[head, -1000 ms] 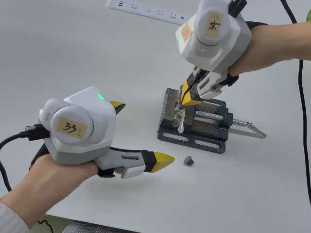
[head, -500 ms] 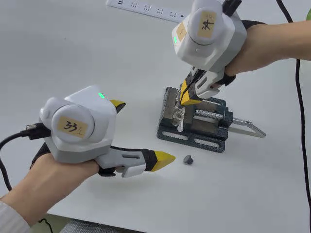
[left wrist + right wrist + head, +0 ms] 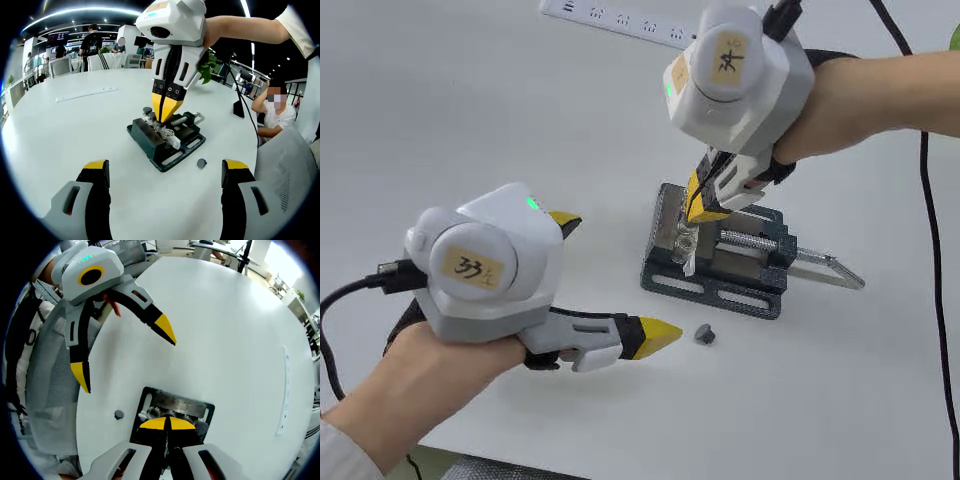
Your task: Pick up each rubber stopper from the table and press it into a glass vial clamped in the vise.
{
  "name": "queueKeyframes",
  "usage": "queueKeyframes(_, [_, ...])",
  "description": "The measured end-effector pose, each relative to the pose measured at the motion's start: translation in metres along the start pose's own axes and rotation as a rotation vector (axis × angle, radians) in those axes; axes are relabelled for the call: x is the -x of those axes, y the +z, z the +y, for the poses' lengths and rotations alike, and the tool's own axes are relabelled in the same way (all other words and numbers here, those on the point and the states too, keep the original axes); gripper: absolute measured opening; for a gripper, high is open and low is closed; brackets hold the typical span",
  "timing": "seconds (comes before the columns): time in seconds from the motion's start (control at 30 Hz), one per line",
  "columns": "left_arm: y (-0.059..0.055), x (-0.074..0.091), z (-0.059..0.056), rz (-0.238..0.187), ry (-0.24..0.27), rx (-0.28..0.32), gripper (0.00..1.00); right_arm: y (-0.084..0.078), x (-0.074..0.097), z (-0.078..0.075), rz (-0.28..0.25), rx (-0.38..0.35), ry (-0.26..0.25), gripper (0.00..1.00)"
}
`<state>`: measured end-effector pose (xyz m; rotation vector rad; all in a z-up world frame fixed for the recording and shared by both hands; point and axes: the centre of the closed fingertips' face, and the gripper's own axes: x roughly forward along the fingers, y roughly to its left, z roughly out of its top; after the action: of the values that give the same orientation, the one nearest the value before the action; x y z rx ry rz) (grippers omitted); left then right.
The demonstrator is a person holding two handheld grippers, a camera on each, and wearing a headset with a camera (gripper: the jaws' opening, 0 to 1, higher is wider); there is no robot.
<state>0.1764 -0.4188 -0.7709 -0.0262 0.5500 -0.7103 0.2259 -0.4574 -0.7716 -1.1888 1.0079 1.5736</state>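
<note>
table white | vise dark grey-green | rubber stopper dark grey | left gripper white, jaws black, tips yellow | right gripper same | far power strip white

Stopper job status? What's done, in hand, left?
Done: nothing confirmably seated. In hand: right tool, jaws shut, tips over a vial in the vise. To do: one stopper lies loose on the table, near the open left tool.

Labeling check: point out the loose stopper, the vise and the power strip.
loose stopper [image 3: 705, 334], head view, its top.
vise [image 3: 713, 291], head view, front base rail.
power strip [image 3: 620, 22], head view, middle of top face.
</note>
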Motion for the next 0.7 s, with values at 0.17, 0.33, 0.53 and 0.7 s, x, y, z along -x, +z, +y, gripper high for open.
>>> queueKeyframes(0.17, [0.0006, 0.0009, 0.0003, -0.003, 0.001, 0.002, 0.92, -0.0024, 0.0017, -0.0009, -0.057, -0.044, 0.020, 0.00])
queueKeyframes(0.33, [-0.0009, 0.0006, 0.0005, 0.002, 0.002, 0.000, 0.91, 0.0007, 0.0010, -0.0009, -0.066, -0.036, 0.017, 0.00])
queueKeyframes(0.53, [0.0006, 0.0013, -0.0007, 0.000, -0.001, -0.001, 0.91, 0.0002, 0.0013, 0.0002, -0.019, 0.027, -0.003, 0.00])
queueKeyframes(0.7, [0.0018, 0.0039, 0.0024, 0.002, 0.004, -0.012, 0.91, -0.0007, 0.0025, -0.0012, -0.034, -0.004, -0.004, 0.00])
